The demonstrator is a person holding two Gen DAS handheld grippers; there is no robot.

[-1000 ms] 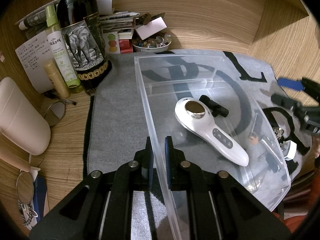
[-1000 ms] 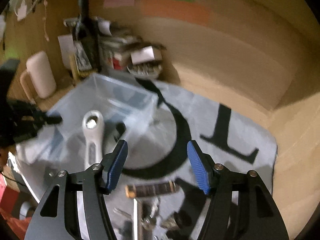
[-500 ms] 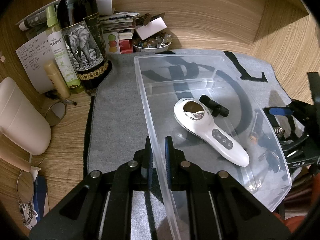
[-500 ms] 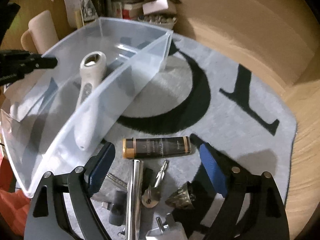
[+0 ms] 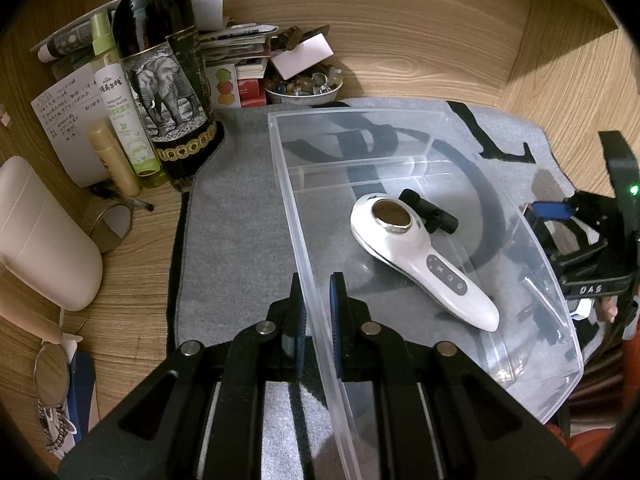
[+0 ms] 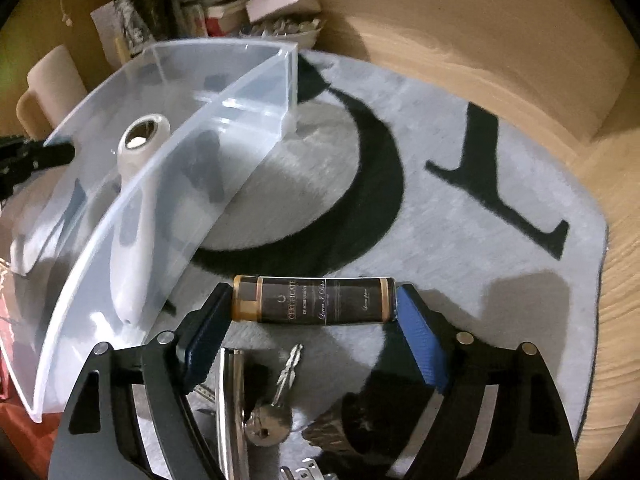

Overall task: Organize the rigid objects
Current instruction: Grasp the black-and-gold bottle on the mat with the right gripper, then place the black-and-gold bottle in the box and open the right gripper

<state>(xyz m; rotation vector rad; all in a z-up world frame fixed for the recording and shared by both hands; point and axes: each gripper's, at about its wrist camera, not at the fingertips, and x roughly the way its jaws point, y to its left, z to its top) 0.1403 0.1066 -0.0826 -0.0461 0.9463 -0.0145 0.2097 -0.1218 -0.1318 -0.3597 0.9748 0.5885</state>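
blue-padded right gripper (image 6: 314, 326) brackets tube (image 6: 314, 299); left gripper (image 5: 318, 308) pinches bin wall (image 5: 296, 224).

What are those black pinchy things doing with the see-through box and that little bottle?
A person is tidying with a gripper in each hand. The left gripper is clamped on the near wall of the clear plastic bin, steadying it. A white handheld device and a small black piece lie inside. The right gripper has its jaws wide open at either end of a small dark bottle lying on the grey mat, apparently about to pick it up.
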